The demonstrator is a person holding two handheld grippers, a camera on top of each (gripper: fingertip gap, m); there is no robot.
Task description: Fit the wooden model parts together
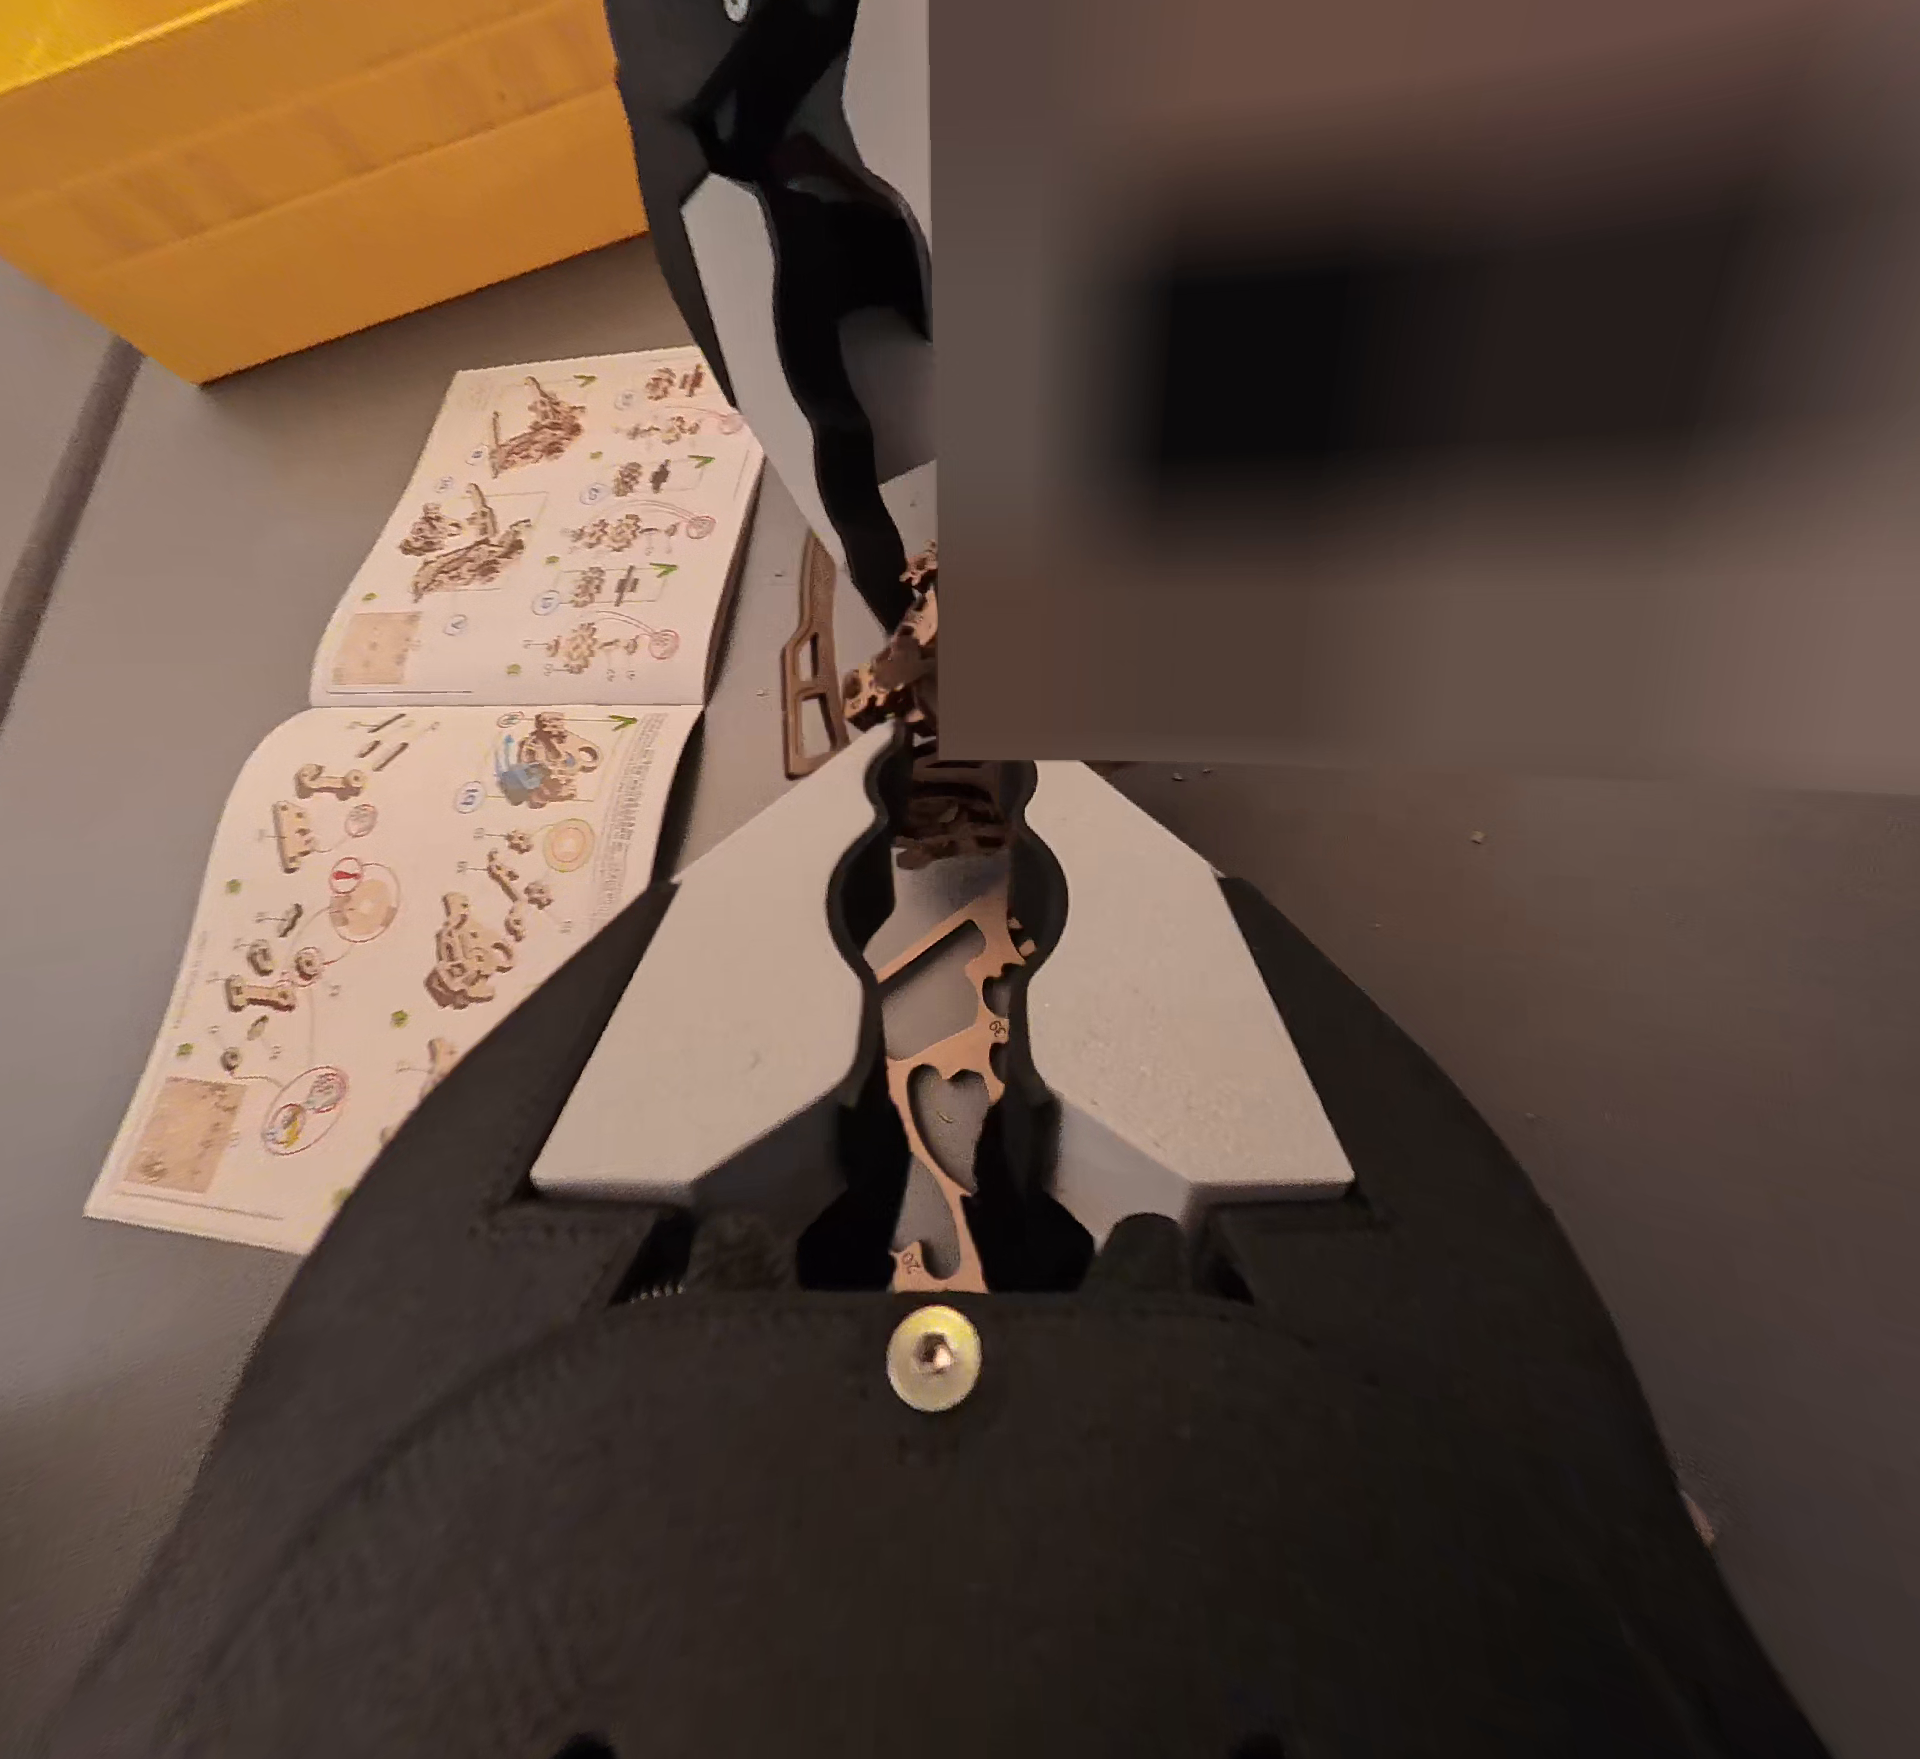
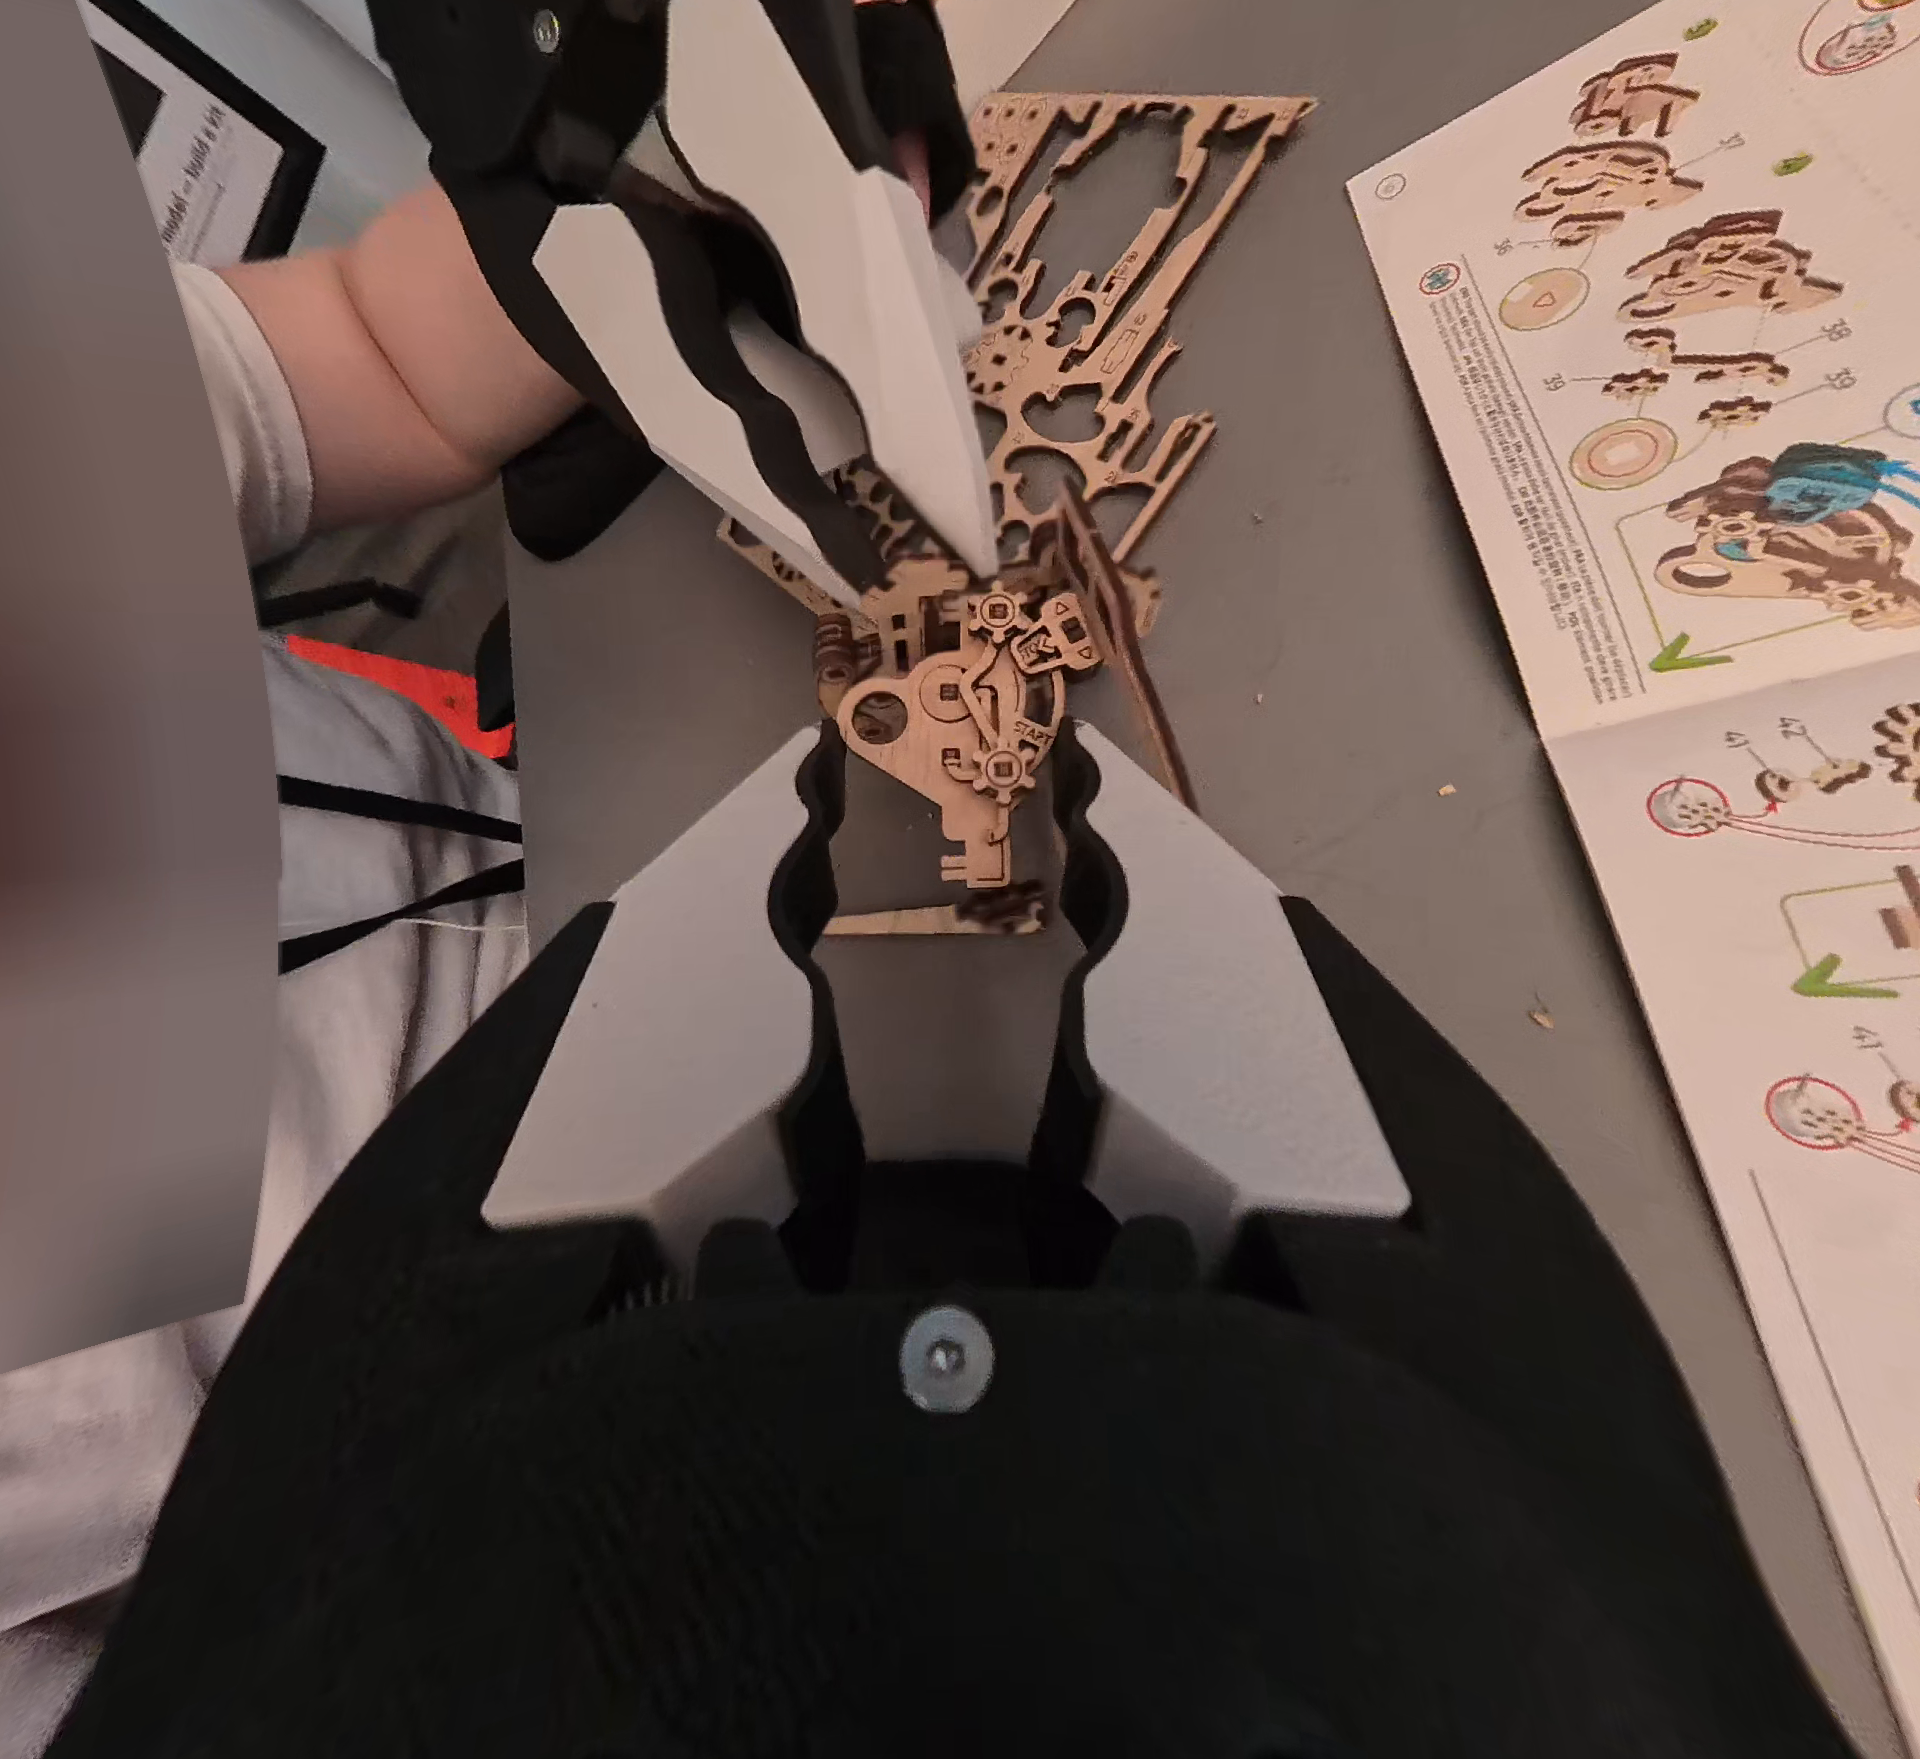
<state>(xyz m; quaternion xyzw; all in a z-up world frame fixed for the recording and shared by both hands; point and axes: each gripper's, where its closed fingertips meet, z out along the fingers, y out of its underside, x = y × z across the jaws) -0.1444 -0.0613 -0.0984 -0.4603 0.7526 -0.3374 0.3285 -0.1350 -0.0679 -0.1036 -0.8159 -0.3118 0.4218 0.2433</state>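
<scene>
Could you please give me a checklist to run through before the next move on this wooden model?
1. Left tongs grip the wooden model: ok. They are shut on the end that lies farther off in the right wrist view.
2. Right tongs grip the model: cannot tell. Their tips flank it, but contact is unclear.
3. Next part in hand: cannot tell. No separate loose piece shows in either tongs.
4. Instruction booklet open and in sight: ok.
5. Space around the model free: not ok. The cut-out wooden sheet lies on the table just beyond it, beneath the left tongs.
</scene>
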